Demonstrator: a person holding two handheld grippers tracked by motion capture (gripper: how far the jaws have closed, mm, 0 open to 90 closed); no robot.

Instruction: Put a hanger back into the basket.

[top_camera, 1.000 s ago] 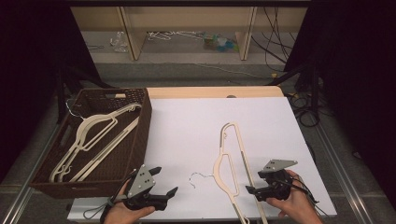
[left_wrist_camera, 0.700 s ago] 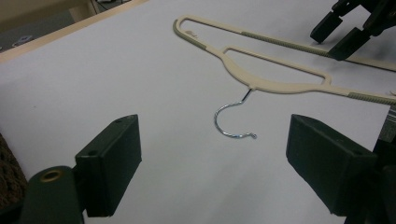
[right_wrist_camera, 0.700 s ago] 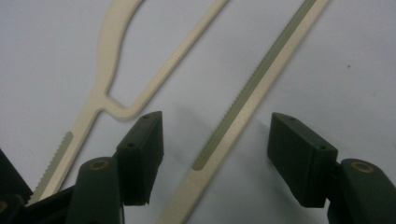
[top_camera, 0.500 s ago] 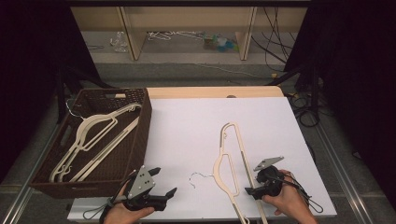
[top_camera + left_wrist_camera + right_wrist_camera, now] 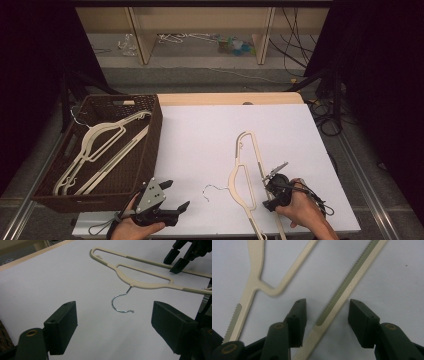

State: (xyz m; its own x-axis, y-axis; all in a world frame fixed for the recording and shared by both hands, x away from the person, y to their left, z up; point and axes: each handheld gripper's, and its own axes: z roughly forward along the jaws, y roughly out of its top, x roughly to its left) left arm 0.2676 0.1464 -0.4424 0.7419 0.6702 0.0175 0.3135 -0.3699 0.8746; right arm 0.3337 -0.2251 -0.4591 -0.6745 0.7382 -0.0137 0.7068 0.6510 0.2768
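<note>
A cream plastic hanger (image 5: 247, 175) with a metal hook (image 5: 212, 191) lies flat on the white table top (image 5: 210, 135), near the front. My right gripper (image 5: 269, 194) is down over the hanger's long ribbed bar (image 5: 344, 287). That bar runs between the two pads without touching either, and the jaws have just been closing. In the right gripper view the gripper (image 5: 327, 304) straddles the bar. My left gripper (image 5: 176, 195) stands wide open at the front left, with nothing between its fingers. It (image 5: 113, 322) faces the hook (image 5: 120, 302), with the right gripper (image 5: 178, 261) beyond.
A dark woven basket (image 5: 50, 165) at the left holds several cream hangers (image 5: 100, 145). A low wooden shelf (image 5: 200, 30) with clutter stands beyond the table. Cables (image 5: 325, 115) hang off the right side. The table's front edge is close to both hands.
The right gripper has slid left onto the hanger's long bar, and its jaws have narrowed around it. The left gripper and the hanger have stayed put.
</note>
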